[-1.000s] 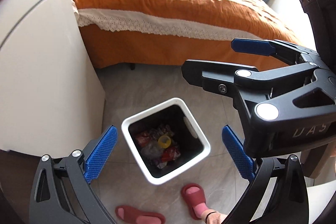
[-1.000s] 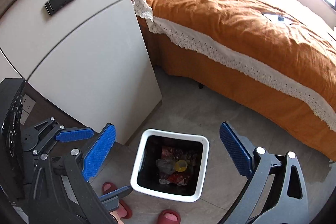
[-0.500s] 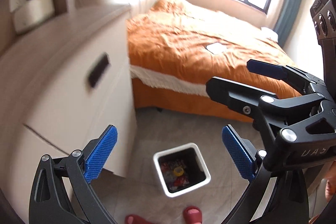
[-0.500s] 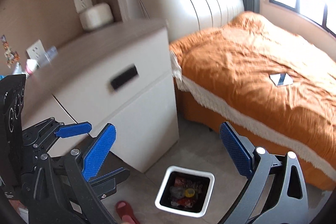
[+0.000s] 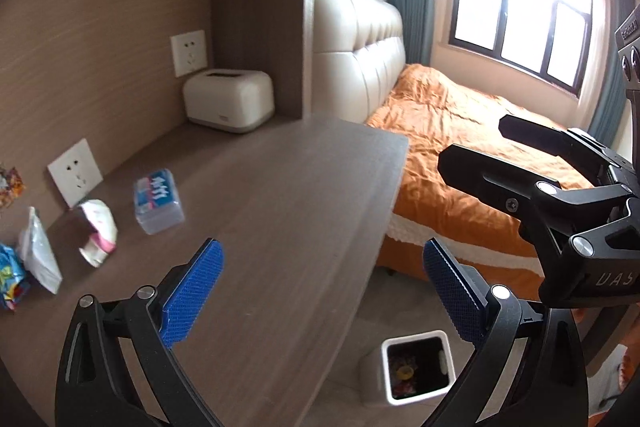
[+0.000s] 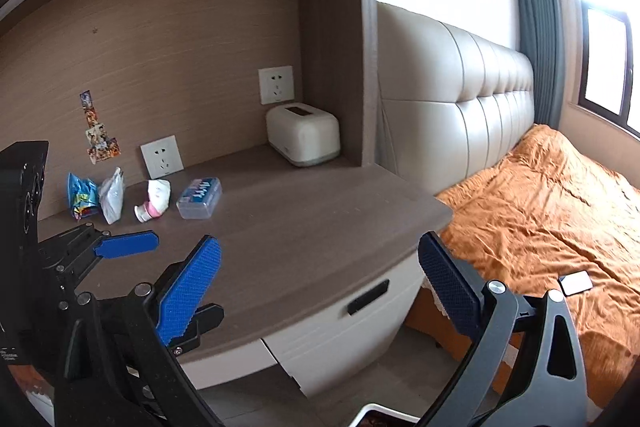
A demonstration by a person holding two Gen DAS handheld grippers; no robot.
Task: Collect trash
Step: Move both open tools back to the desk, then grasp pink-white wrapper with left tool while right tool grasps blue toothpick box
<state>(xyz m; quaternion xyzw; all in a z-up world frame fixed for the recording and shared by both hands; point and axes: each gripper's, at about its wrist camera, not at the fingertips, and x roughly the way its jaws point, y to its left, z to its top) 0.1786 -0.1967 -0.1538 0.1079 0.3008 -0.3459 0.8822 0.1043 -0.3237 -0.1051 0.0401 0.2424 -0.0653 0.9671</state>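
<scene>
L gripper point(image 5: 320, 291), R gripper point(image 6: 320, 287): both wide open (holding nothing), above desk point(image 6: 320, 227).

Trash along the back of the nightstand top point(image 6: 304, 227)

Wrappers point(image 6: 82, 195) leftmost, then bag point(image 6: 112, 195), cup point(image 6: 154, 199), box point(image 6: 200, 203); bin point(image 5: 416, 367) on floor beside the bed point(image 5: 460, 147).

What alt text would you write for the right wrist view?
The open right hand-held gripper hovers over a brown wooden desk top, where crumpled wrappers and a clear plastic box lie near the wall; an orange-covered bed stands to the right.
</scene>
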